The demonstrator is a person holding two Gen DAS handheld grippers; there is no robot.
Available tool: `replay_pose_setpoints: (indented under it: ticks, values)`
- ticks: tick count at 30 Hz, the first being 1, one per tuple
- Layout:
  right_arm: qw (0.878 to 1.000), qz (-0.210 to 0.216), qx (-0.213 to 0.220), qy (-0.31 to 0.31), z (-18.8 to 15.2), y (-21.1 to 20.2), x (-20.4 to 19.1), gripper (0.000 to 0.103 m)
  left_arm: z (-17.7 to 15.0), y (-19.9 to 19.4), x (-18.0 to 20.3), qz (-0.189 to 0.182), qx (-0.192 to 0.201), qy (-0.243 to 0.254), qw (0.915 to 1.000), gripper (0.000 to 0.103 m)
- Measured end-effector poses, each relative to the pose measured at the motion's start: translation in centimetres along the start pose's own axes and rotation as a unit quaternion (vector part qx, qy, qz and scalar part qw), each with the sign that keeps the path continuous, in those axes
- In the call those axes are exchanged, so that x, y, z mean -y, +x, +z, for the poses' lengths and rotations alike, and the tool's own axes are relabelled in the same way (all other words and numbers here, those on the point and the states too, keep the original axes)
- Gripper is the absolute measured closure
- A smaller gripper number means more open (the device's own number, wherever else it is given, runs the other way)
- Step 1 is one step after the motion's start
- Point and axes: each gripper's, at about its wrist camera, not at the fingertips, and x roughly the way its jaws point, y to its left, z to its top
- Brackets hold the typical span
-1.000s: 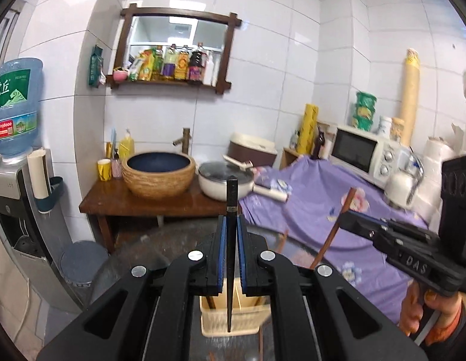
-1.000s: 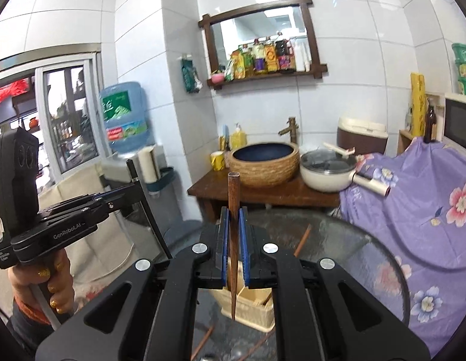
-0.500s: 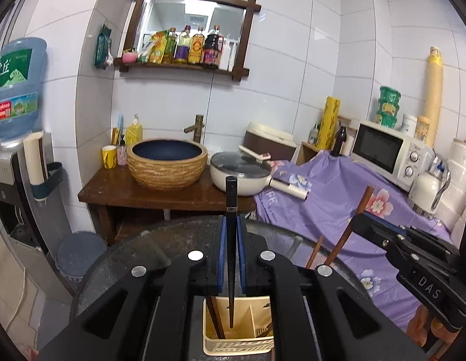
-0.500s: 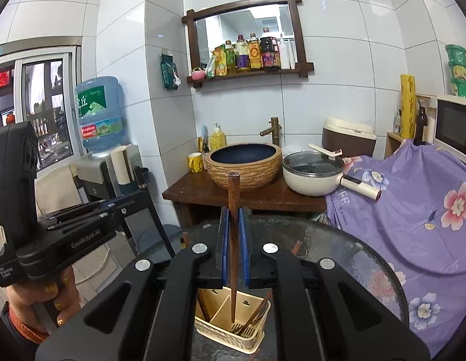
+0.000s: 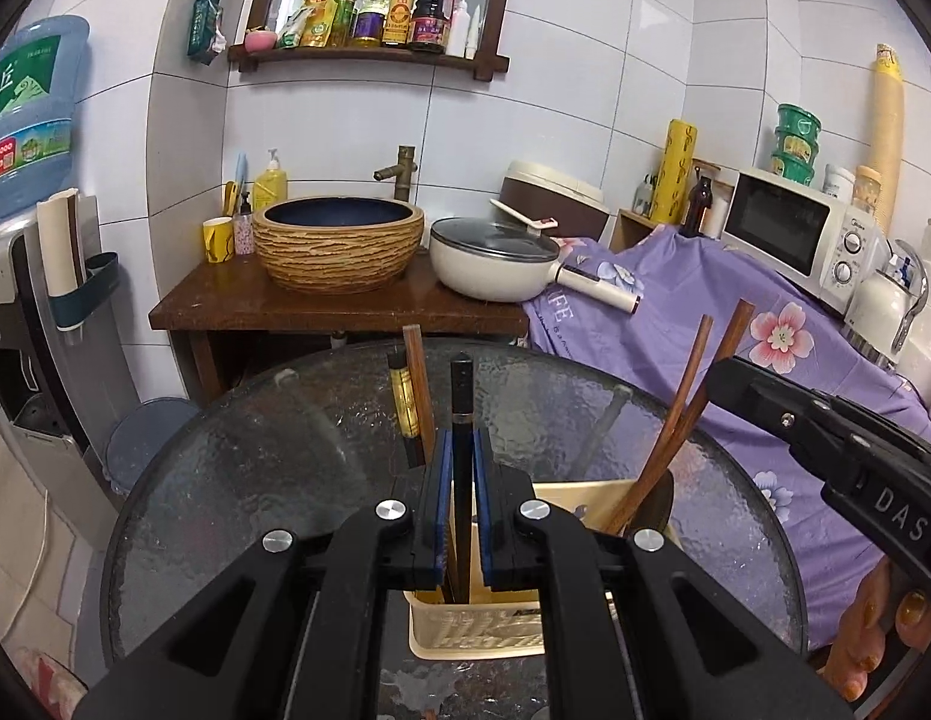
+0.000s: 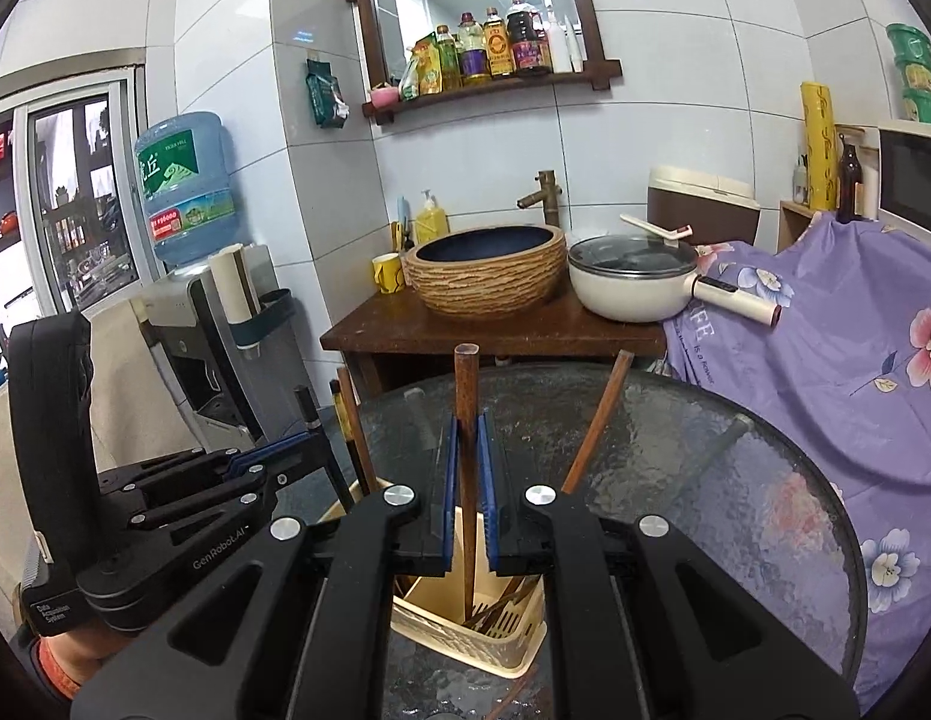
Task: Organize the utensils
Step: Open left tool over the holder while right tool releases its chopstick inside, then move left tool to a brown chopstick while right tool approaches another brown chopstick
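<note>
A cream plastic utensil holder (image 5: 483, 630) stands on the round glass table (image 5: 255, 480); it also shows in the right wrist view (image 6: 501, 636). My left gripper (image 5: 462, 510) is shut on a black chopstick (image 5: 462, 420), held upright with its lower end inside the holder's left compartment. My right gripper (image 6: 467, 504) is shut on a brown wooden chopstick (image 6: 466, 396), its lower end inside the holder. Several more chopsticks (image 5: 681, 420) stand in the holder.
Behind the table a wooden stand (image 5: 321, 312) carries a woven basin (image 5: 339, 243) and a white pan (image 5: 495, 261). A purple flowered cloth (image 5: 705, 324) covers furniture at right, with a microwave (image 5: 801, 228). A water dispenser (image 5: 21, 276) stands at left.
Both grippers have moved down toward the holder. The lower ends of the black and the brown chopstick have gone from above the holder to inside it.
</note>
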Motion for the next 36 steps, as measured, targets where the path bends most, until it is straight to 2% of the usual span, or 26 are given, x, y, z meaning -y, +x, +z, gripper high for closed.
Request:
replay_pose_setpoints:
  ticks: [9,10,12,13,15,18,21,26,29,36]
  values:
    - [1.000,-0.006,-0.006,0.013,-1.1,0.7,0.6,0.094,-0.4,-0.3,-0.3,-0.013,-0.002,-0.003,0.9999,0.095]
    - [1.000,-0.006,-0.006,0.015,-1.2,0.6,0.7,0.089,-0.4,-0.6,-0.4,-0.014,0.002,-0.004,0.9999,0.095]
    - [1.000,-0.005,0.005,0.020,-1.4,0.0,0.7,0.067,-0.7,-1.5,-0.5,-0.020,0.011,-0.003,0.9997,0.089]
    - [1.000,-0.008,0.016,0.021,-1.7,-0.6,0.7,0.051,-0.9,-2.1,-0.5,-0.023,0.016,-0.002,0.9996,0.086]
    - [1.000,-0.009,0.025,0.016,-2.3,-1.6,0.6,0.050,-1.4,-3.3,-0.5,-0.025,0.030,0.000,0.9993,0.068]
    - [1.000,-0.008,0.027,0.012,-3.4,-3.0,0.2,0.050,-2.6,-5.0,-0.5,-0.023,0.048,0.007,0.9986,0.053]
    - [1.000,-0.003,0.013,0.004,-5.1,-4.0,-0.4,0.048,-4.4,-6.4,-1.0,-0.021,0.051,0.008,0.9985,0.042]
    - [1.000,-0.009,-0.010,-0.020,-9.2,-5.0,-1.5,0.044,-7.7,-7.3,-1.7,-0.011,0.028,0.012,0.9995,0.032]
    - [0.999,-0.008,-0.033,-0.014,-11.3,-4.9,-1.5,0.042,-9.6,-7.3,-1.8,-0.003,0.010,0.018,0.9998,0.026]
    - [0.996,-0.021,-0.088,-0.017,-16.0,-3.7,-1.9,0.042,-13.7,-5.9,-2.9,0.000,-0.047,0.003,0.9989,0.025]
